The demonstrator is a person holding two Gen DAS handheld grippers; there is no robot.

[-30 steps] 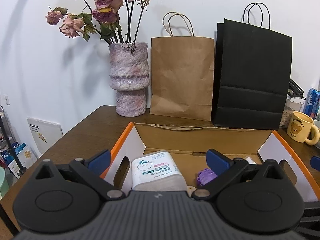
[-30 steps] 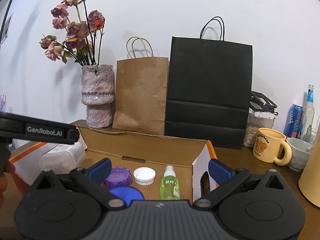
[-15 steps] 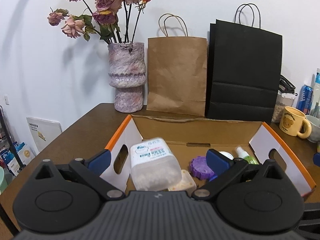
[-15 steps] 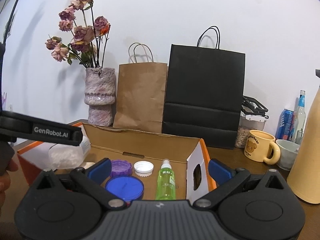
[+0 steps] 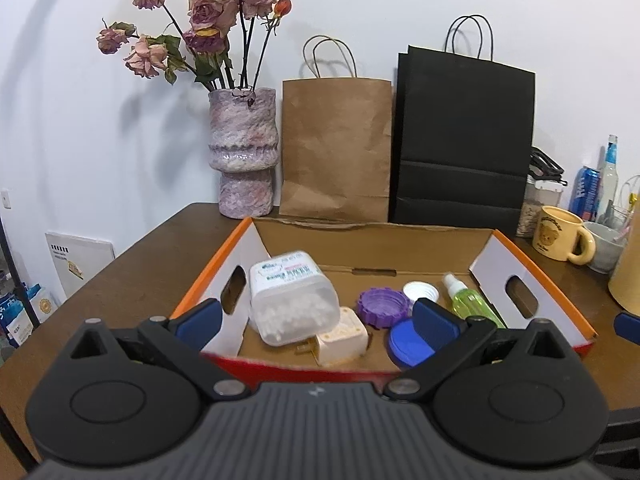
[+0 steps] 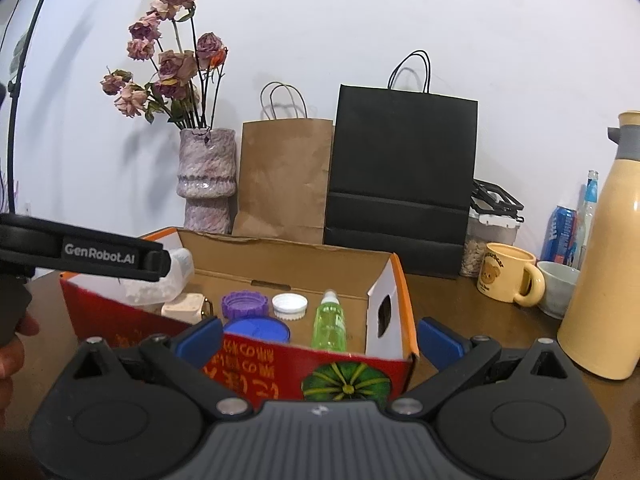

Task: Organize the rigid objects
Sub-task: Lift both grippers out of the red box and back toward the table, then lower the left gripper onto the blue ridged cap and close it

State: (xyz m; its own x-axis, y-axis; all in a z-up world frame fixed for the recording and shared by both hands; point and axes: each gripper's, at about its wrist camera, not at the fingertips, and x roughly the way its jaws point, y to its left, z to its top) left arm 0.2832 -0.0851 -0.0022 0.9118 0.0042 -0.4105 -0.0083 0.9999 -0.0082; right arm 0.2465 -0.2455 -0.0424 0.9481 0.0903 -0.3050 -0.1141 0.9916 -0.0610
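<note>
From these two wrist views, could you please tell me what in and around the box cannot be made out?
- Blue lid: the left wrist view hides part of it behind the left gripper finger.
- Plastic container: mostly covered by the left gripper's body in the right wrist view; its label is blurred in the left wrist view.
- Cardboard box: the near floor is hidden behind its red front wall in the right wrist view.

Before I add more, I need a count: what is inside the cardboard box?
Inside the cardboard box: cotton swab container leaning on cream plug adapter, purple lid, white cap, blue lid, green spray bottle. Near floor hidden.
</note>
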